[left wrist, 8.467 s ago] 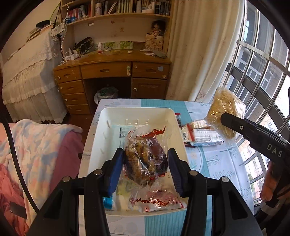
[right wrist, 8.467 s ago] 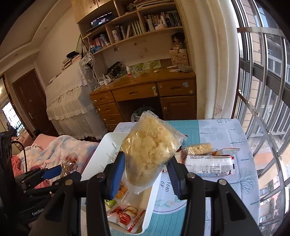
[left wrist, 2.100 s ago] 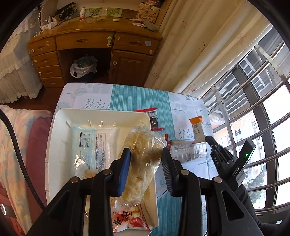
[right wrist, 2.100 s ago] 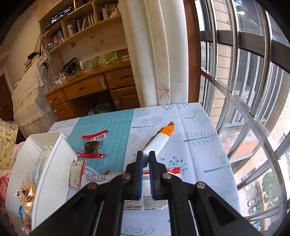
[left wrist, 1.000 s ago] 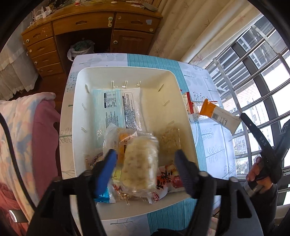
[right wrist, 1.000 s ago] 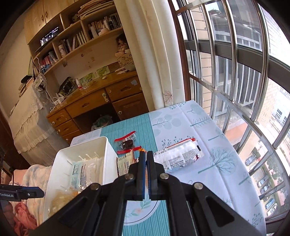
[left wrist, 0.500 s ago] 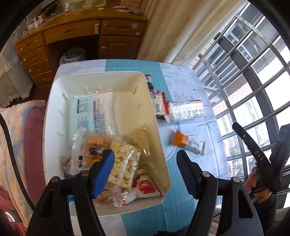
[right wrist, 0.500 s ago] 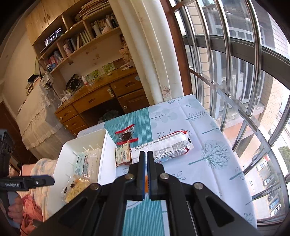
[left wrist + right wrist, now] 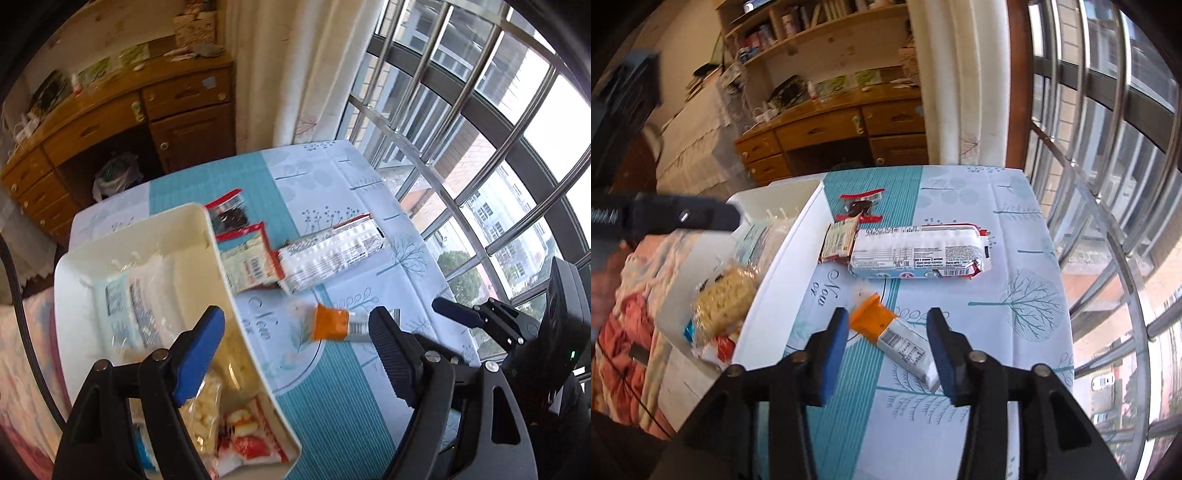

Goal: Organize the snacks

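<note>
An orange-and-white snack bar [image 9: 892,334] lies on the tablecloth between the fingers of my right gripper [image 9: 888,345]. Its jaws are opening and the pads do not press the bar. My left gripper [image 9: 295,343], jaws opening and empty, hovers over the right wall of the white bin [image 9: 229,295], with the snack bar [image 9: 330,325] just ahead. In the white bin [image 9: 775,273] lie a bag of puffed rice [image 9: 724,295] and several other packets. Beyond the bar lies a long biscuit packet [image 9: 919,254], with a small red-edged packet [image 9: 838,240] beside it.
A dark snack in a red-trimmed wrapper [image 9: 862,208] lies further back on the table [image 9: 1015,332]. The window bars [image 9: 1108,221] run along the table's right side. A wooden desk [image 9: 831,125] stands behind. The right gripper [image 9: 476,317] shows at the table's right edge.
My right gripper went from shut to open, and the orange bar now lies on the table between its fingers. My left gripper swung right from over the bin, leaving the puffed rice bag inside.
</note>
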Tool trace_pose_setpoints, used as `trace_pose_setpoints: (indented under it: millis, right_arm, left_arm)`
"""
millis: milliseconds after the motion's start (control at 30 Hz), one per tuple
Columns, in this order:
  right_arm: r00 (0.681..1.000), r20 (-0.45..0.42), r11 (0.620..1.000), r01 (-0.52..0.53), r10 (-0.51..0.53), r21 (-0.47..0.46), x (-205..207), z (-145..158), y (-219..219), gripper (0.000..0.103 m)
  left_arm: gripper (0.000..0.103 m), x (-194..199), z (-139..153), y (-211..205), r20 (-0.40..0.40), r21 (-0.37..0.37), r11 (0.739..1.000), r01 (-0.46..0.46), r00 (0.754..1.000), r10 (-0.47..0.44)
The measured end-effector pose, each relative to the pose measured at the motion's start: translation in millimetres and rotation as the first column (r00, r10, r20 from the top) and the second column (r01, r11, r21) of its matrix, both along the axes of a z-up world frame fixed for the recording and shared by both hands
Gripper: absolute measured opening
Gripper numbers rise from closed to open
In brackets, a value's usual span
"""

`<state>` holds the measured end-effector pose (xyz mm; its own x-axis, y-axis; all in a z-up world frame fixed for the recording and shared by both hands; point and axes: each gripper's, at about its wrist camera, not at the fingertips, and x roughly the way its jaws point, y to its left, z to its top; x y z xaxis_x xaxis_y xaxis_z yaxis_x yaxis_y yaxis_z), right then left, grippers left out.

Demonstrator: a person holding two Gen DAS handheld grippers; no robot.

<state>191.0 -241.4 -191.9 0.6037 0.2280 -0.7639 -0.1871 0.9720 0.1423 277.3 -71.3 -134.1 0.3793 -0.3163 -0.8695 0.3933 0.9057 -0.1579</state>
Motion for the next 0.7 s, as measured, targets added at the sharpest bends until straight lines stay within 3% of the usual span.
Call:
trace_pose_setpoints:
  millis: [67, 267, 500, 700]
  right_arm:
    - [1.0, 0.006, 1.0, -0.023, 0.023, -0.009, 0, -9, -1, 0.058]
    - [0.998, 0.003, 0.996, -0.067, 0.067, -0.052, 3, -42, -1, 0.059]
    - [0.988, -0.011, 0.976, -0.153, 0.153, -0.153, 11, -74, 14, 0.061]
    - [0.986, -0.029, 0.971, -0.164, 0.161, -0.176, 17, -90, 21, 0.061]
  left_arm:
    - [0.08, 10, -7, -13, 0.004, 0.007, 1.0, 0.023, 1.0, -0.023]
    - [0.083, 44, -40, -53, -0.03, 0.036, 0.99, 0.135, 0.991, -0.134]
    - [0.086, 64, -84, -98, -0.076, 0.163, 0.942, 0.294, 0.956, -0.285]
    - [0.086, 70, -120, -121, -0.16, 0.218, 0.907, 0.361, 0.93, -0.331]
